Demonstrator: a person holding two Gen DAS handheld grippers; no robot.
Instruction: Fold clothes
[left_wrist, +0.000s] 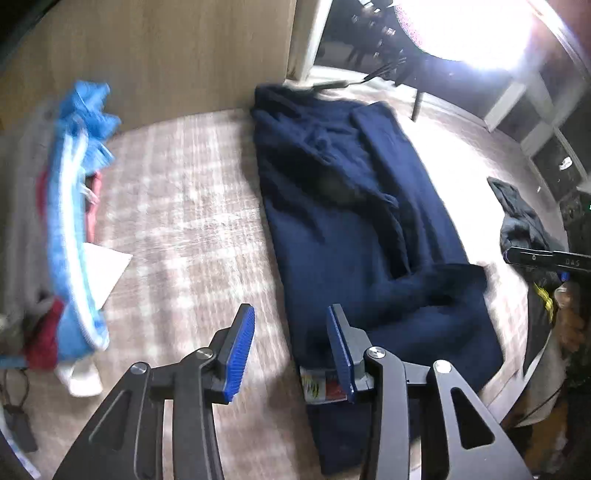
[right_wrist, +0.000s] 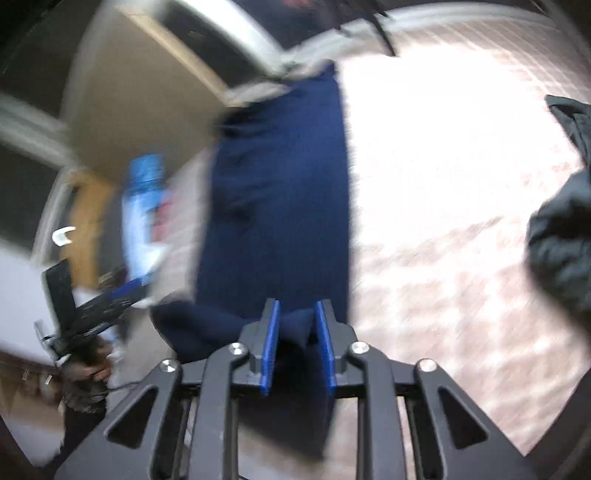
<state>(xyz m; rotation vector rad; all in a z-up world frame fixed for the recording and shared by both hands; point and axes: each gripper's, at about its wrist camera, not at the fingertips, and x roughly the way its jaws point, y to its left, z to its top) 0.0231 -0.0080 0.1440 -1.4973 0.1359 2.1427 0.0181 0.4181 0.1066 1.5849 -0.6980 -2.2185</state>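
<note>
I saw no container anywhere in either view; everything lay loose on the surface. At the far left sat one pile of clothes (left_wrist: 70, 229), a light blue and white knitted piece on top with red and grey fabric under it, and one white sheet of paper (left_wrist: 101, 269) just beside it. In the middle lay the one long navy blue knitted garment (left_wrist: 354, 229), folded lengthwise into a strip, with a printed label (left_wrist: 321, 384) showing at its near end. Well to the right was one crumpled dark grey garment (left_wrist: 517, 218).

My left gripper (left_wrist: 291, 350) stood with its two blue pads apart and nothing between them; the right-hand pad overlapped the navy strip's near left edge, though I could not tell if it touched. My right gripper (right_wrist: 295, 347) had its jaws narrowly parted with a bunch of the navy fabric between them; the blur kept me from telling whether the pads pressed on it. The right wrist view also caught a hand (right_wrist: 88, 365) holding the other gripper's handle at lower left.

The surface was a pale checked cloth (left_wrist: 192, 206), like a bedspread. Behind it rose a light wooden panel (left_wrist: 166, 55), and strong glare washed out the upper right of the room.
</note>
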